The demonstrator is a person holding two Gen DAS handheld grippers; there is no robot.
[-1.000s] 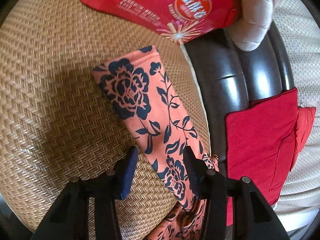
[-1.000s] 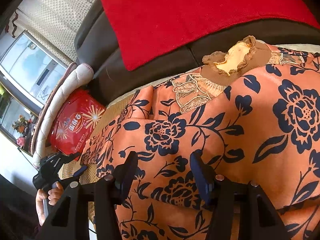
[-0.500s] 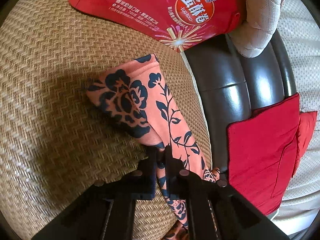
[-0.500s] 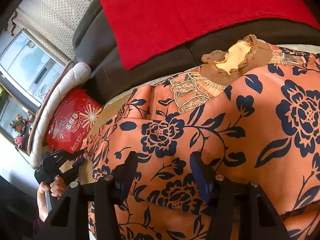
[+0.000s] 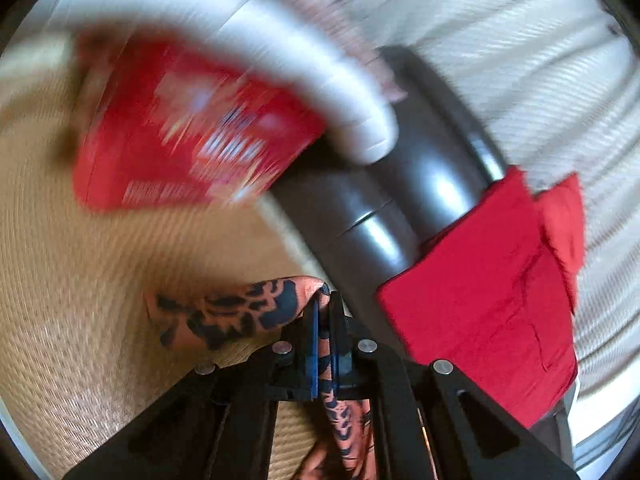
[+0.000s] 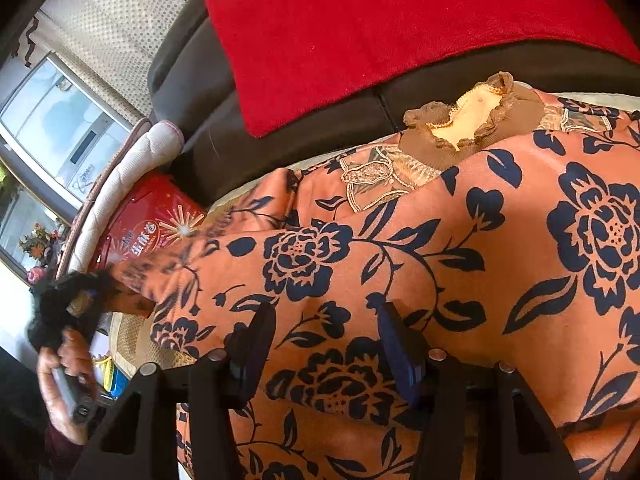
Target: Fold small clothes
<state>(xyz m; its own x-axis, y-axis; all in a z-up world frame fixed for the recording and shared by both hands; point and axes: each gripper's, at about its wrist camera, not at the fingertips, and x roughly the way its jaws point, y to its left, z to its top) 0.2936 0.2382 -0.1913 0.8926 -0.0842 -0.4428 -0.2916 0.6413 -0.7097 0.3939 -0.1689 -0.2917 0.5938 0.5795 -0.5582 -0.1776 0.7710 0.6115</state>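
Orange floral sleeve (image 5: 224,314) now pinched and lifted off the woven mat (image 5: 80,280).

Left gripper (image 5: 325,336) was open around it a second ago; since then it's snapped shut on the cloth and come up, picture all blurry. Hand (image 6: 66,376) sits low left of the top (image 6: 400,260), gripper angled up toward the red box (image 6: 152,228). Sleeve runs long-ways from the top out to that gripper. Right gripper (image 6: 326,344) hangs over the top's body, jaws half open, gripping nothing.
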